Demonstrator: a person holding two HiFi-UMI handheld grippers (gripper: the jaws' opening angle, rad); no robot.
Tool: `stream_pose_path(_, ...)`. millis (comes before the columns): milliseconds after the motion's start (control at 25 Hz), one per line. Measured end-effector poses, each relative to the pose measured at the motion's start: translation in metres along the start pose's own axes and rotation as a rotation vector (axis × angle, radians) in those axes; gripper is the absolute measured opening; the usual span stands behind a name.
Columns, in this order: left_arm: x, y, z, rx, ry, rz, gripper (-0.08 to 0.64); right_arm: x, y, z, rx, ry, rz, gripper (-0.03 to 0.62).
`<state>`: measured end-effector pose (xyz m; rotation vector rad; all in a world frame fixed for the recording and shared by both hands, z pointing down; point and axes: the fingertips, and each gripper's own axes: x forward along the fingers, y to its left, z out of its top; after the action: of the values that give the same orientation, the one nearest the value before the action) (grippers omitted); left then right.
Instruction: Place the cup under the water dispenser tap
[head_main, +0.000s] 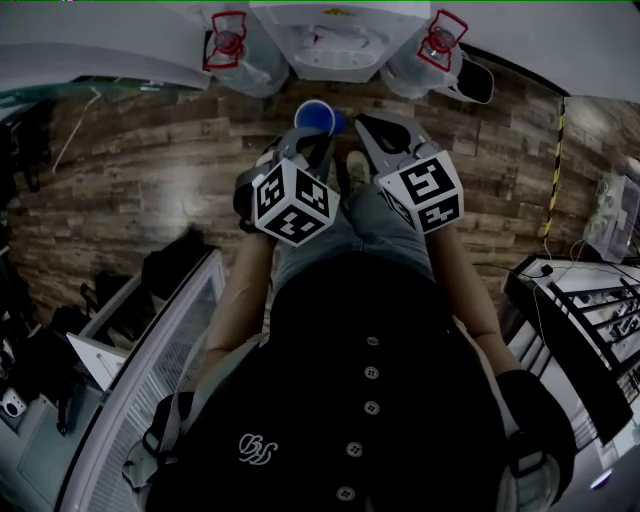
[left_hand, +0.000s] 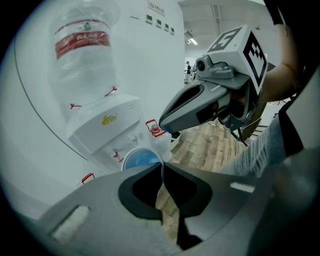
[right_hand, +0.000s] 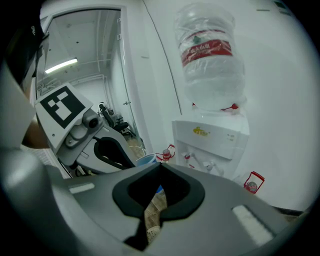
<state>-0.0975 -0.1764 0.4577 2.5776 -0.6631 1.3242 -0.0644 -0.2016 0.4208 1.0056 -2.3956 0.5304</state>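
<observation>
A blue cup (head_main: 318, 117) hangs in front of the white water dispenser (head_main: 335, 40), with my left gripper (head_main: 312, 135) shut on its rim. In the left gripper view the cup (left_hand: 141, 159) shows just past the closed jaw tips, its thin wall pinched between them, below the dispenser's front (left_hand: 107, 127) and its taps (left_hand: 132, 140). My right gripper (head_main: 368, 125) hovers beside the cup on the right, shut and holding nothing. In the right gripper view the cup (right_hand: 147, 160) peeks from behind the left gripper (right_hand: 107, 150), left of the dispenser's taps (right_hand: 200, 160).
A large water bottle (right_hand: 212, 55) sits on top of the dispenser. Small red-handled water bottles (head_main: 228, 45) (head_main: 440, 40) stand on the floor either side of it. A white wall lies behind, the floor (head_main: 150, 170) is wood plank, and shelving (head_main: 150, 330) stands to my left.
</observation>
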Motion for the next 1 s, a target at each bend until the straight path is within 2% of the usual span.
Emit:
stream_pose_path(360,0.022,0.018,-0.015,-0.035,0.039,0.053,0.015,0.023,-0.016,-0.019,-0.028,0.039,0.014,0.0)
stream_pose_path(680,0.039,0.031,-0.044,-0.129,0.075,0.093,0.015,0.039,-0.04,-0.032,0.004,0.039,-0.005,0.0)
stream_pose_path(1000,0.064,0.036,-0.057,-0.131,0.1,0.093,0.015,0.061,-0.043,-0.051,-0.003,0.048,0.02,0.0)
